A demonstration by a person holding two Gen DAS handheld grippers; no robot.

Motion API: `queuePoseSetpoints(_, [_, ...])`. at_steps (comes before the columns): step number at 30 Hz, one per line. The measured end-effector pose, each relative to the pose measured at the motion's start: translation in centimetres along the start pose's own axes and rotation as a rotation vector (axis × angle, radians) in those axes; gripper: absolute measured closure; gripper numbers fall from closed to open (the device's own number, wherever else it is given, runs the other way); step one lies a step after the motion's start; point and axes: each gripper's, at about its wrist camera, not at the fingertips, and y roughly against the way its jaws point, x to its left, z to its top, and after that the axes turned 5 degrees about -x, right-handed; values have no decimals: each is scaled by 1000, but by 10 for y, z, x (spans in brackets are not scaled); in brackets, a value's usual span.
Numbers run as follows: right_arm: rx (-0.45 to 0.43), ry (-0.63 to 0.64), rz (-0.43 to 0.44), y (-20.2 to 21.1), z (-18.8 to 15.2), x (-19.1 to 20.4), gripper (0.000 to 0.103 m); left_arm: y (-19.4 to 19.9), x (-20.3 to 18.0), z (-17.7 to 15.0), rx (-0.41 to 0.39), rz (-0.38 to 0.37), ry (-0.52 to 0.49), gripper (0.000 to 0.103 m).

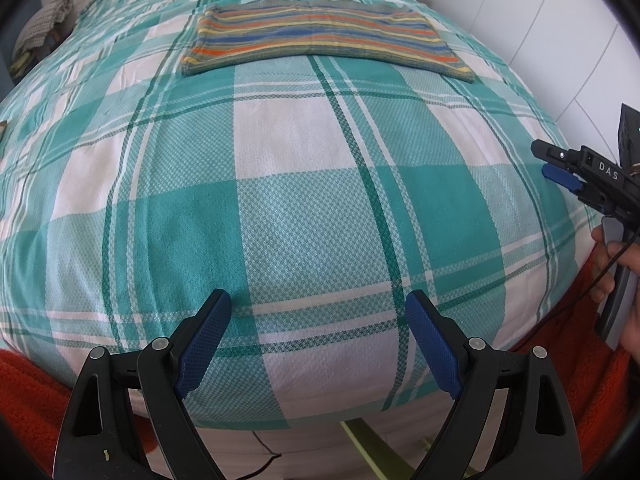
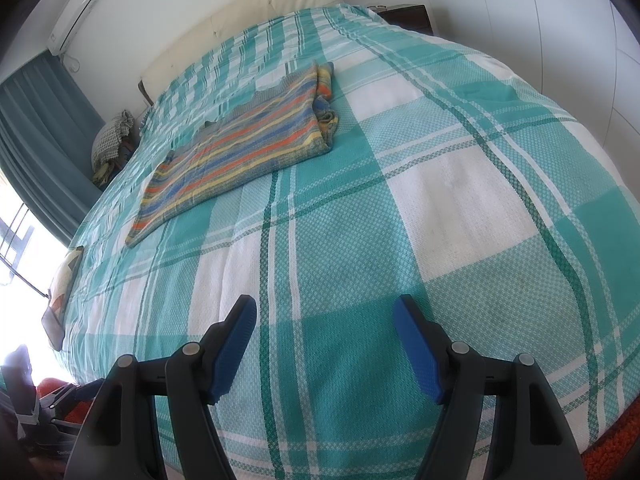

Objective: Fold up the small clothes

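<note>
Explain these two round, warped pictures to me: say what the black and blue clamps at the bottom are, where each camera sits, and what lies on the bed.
A person holds a hand-worked gripper in each hand, each with a wide-angle camera looking along its blue-padded jaws. One picture comes from the left gripper, the other from the right gripper. Both stand open and hold nothing. The bed has a teal and white checked cover. On it, farther away, lies a striped garment, folded flat. At the edge of the left picture you see the right gripper and the hand holding it.
</note>
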Motion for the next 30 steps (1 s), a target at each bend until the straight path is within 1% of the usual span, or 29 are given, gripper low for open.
queuePoseSetpoints(4, [-11,-43,28,2,12,-7,32,7,-8,8,-37,16,-44,13])
queuePoseSetpoints(6, [-25,-66,46,4,25,-14,32,6,-16,21,-50,13,-79,13])
queuePoseSetpoints(8, [-26,-76,64,1,41,-22,32,1,-27,43,-64,3,-113,13])
queuePoseSetpoints(10, [-34,-67,66,-4,64,-30,32,-2,-45,71,-103,-15,-157,13])
queuePoseSetpoints(14, [-32,-89,119,-19,122,-45,32,-21,-96,132,-183,-72,-290,12])
queuePoseSetpoints(17, [4,-90,174,-46,168,-49,32,-55,-136,172,-209,-105,-369,12])
queuePoseSetpoints(20, [72,-80,228,-85,206,-47,32,-102,-167,204,-171,-107,-391,12])
queuePoseSetpoints(22, [138,-72,272,-118,227,-45,32,-129,-183,214,-142,-116,-416,12])
queuePoseSetpoints(24, [203,-86,319,-150,243,-43,32,-148,-195,216,-126,-88,-468,12])
queuePoseSetpoints(26, [232,-89,315,-178,258,-41,32,-159,-197,216,-136,-64,-491,11])
queuePoseSetpoints(27, [242,-90,310,-193,265,-40,32,-159,-194,217,-148,-78,-473,14])
queuePoseSetpoints(28, [247,-95,304,-205,271,-39,32,-159,-189,219,-155,-95,-440,19])
queuePoseSetpoints(29, [251,-107,302,-218,277,-37,32,-160,-185,221,-153,-112,-403,40])
queuePoseSetpoints(30, [256,-125,307,-231,281,-36,32,-161,-182,223,-150,-124,-374,75])
